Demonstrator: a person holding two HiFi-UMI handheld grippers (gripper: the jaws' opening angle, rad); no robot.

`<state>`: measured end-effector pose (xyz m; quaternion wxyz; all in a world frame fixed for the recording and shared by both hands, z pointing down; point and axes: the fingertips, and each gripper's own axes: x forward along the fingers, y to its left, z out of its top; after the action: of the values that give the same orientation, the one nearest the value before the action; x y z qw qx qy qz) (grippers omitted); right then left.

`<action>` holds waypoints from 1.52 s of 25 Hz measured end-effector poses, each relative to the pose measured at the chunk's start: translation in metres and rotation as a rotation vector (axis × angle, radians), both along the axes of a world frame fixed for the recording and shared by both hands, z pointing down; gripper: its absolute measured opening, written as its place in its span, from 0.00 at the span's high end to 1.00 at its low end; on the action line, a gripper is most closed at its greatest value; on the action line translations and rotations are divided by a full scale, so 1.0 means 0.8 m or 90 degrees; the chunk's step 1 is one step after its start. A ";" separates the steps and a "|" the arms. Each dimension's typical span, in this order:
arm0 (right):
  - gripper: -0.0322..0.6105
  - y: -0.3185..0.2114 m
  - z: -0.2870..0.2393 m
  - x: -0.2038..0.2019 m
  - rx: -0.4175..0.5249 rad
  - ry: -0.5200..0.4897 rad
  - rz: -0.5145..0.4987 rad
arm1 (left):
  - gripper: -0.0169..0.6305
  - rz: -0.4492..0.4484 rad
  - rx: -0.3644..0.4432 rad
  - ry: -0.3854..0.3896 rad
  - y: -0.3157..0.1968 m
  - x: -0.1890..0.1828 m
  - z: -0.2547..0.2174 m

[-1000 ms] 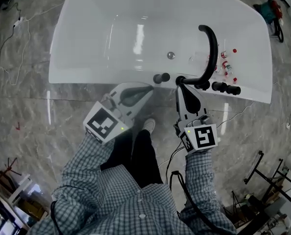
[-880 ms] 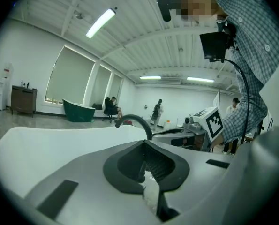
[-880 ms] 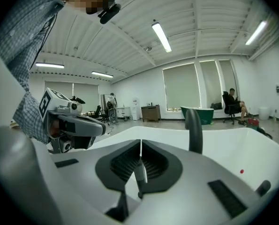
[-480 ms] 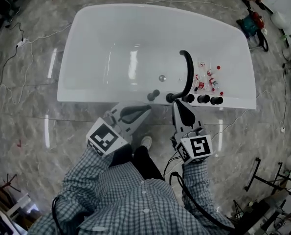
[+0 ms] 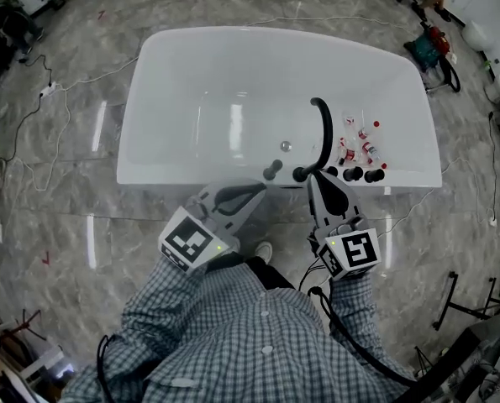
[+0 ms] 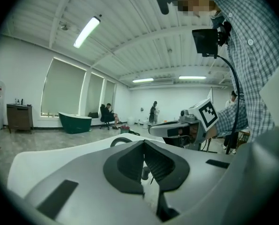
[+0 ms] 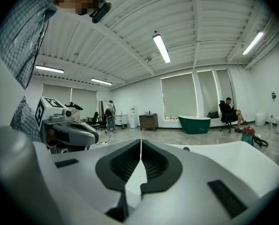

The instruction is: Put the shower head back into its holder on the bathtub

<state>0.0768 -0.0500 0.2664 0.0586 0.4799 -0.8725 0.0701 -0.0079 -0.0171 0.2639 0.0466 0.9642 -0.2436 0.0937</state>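
Observation:
The white bathtub (image 5: 174, 99) lies below me. A black curved spout (image 5: 323, 128) rises from a row of black fittings (image 5: 350, 175) on its near rim. The shower head is too small to pick out among them. My left gripper (image 5: 261, 190) hangs shut and empty just short of the rim, near a lone black knob (image 5: 272, 170). My right gripper (image 5: 311, 180) is also shut and empty, its tip close in front of the spout's base. In the left gripper view the jaws (image 6: 144, 143) meet. In the right gripper view the jaws (image 7: 140, 143) meet too.
Small red-capped bottles (image 5: 360, 145) lie inside the tub by the spout. Cables (image 5: 56, 86) trail over the marble floor on the left, and tools and stands (image 5: 439, 44) sit at the right. A green tub (image 7: 194, 124) and people are far across the room.
Both grippers have risen, staying shut. The tub now looks smaller and sits further from me, so the view has lifted and pulled back.

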 end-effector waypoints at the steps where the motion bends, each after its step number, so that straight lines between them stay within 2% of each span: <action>1: 0.92 0.002 -0.004 -0.001 0.002 -0.001 -0.001 | 0.96 -0.006 0.002 0.006 0.000 -0.001 -0.005; 10: 0.92 0.006 -0.015 -0.008 0.013 -0.012 -0.004 | 0.96 -0.011 -0.005 0.056 0.002 0.005 -0.029; 17: 0.92 0.005 -0.033 -0.015 0.033 -0.021 -0.011 | 0.96 -0.021 0.001 0.064 -0.002 0.001 -0.038; 29: 0.92 0.015 -0.024 -0.027 0.014 -0.016 -0.026 | 0.96 -0.005 0.002 0.051 0.002 0.007 -0.036; 38: 0.92 0.016 -0.010 -0.030 0.004 0.008 -0.030 | 0.96 -0.013 0.002 0.050 -0.001 0.004 -0.034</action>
<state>0.0530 -0.0370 0.2581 0.0639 0.4598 -0.8835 0.0628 -0.0050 -0.0177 0.2369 0.0555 0.9648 -0.2513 0.0546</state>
